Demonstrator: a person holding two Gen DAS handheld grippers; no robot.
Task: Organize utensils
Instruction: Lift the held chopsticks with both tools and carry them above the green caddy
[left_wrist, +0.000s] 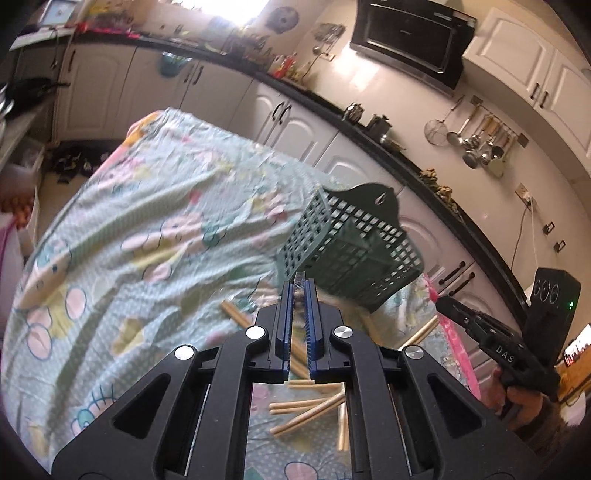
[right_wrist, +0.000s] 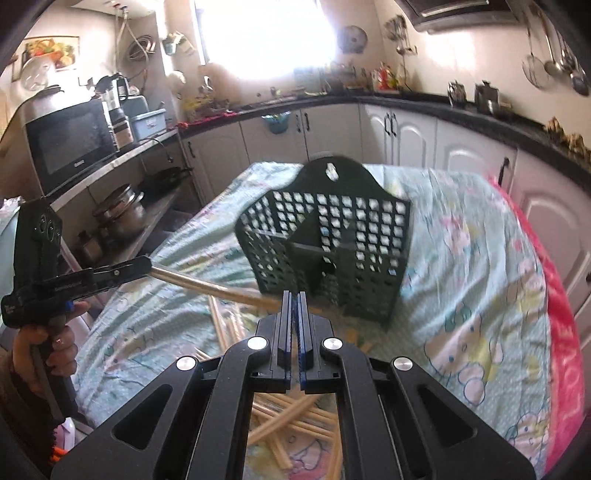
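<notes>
While both tools hang over the heap, left tool (left_wrist: 299, 286): clenched on one chopstick (right_wrist: 207, 288), jaws nearly together.
Right tool (right_wrist: 294, 295): jaws pressed together; a pale sliver shows in the slit, but I cannot tell whether a stick is pinched.
Held chopstick, axis: in the right wrist view it runs from 9 o'clock toward centre, nearly level, with the free end close to the caddy's foot.
Caddy (right_wrist: 332, 240): dark green perforated utensil holder with an inner divider, upright on the cloth-covered desk (left_wrist: 147, 221).
Bearing: 12 o'clock from the right tool, just beyond its tips; 1 o'clock from the left tool.
Loose chopsticks (right_wrist: 291, 417): criss-crossed on the cloth at 6 o'clock, under both tools.
Judgement: both are near and the right is squarer on. The held stick likely needs tipping upright and lifting above the rim first.
</notes>
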